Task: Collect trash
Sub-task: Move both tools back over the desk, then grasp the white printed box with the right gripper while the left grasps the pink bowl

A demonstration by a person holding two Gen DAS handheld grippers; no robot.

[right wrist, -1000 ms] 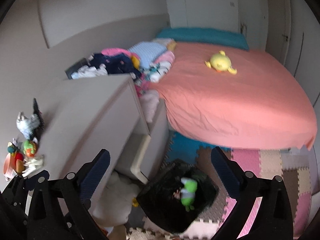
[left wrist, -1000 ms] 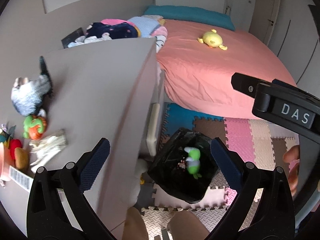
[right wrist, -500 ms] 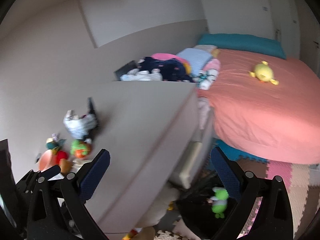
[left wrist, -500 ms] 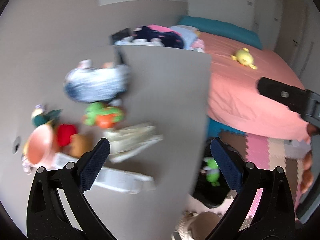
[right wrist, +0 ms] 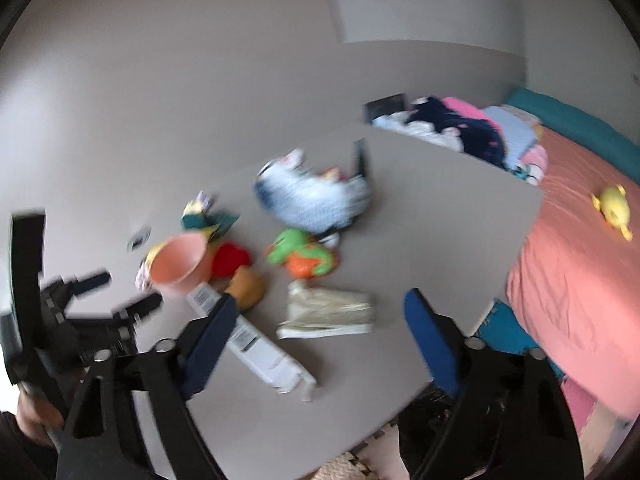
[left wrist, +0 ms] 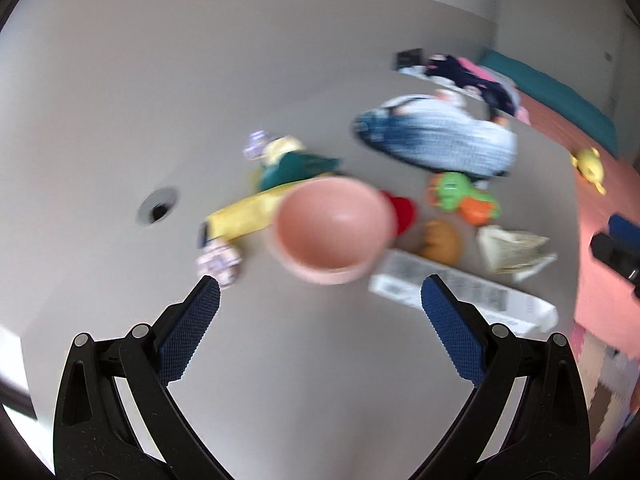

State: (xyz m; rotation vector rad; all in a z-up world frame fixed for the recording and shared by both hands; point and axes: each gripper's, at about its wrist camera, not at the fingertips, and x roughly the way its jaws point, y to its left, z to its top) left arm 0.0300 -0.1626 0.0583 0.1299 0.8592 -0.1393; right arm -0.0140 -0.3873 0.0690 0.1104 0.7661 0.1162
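Two grippers over a grey desk top (right wrist: 420, 240) and both views are pretty smeared. Left gripper (left wrist: 320, 296) has its blue pads spread wide with nothing between them, just bare desk. Right gripper (right wrist: 316, 320) is closing its jaws, not pinching anything yet — in its own view a crumpled pale wrapper (right wrist: 326, 314) and the end of a long white carton (right wrist: 260, 354) sit in the gap, neither touched by the pads.

Trash-wise: the wrapper lies at about 3 o'clock from the brown lump (right wrist: 246, 288), and the carton runs from just below the pink bowl (right wrist: 180, 264) toward 5 o'clock. In the left view the bowl (left wrist: 334, 230) is dead centre, the carton (left wrist: 460, 300) at its 4 o'clock, the wrapper (left wrist: 512, 250) further right.

Other clutter — a green-and-orange toy (right wrist: 304, 256), something red (right wrist: 232, 258), a blue-white fuzzy bundle (right wrist: 312, 200) at 12 o'clock of the toy. Black trash bag (right wrist: 432, 432) sits on the floor past the desk's near corner, beside the salmon-covered bed (right wrist: 580, 280).
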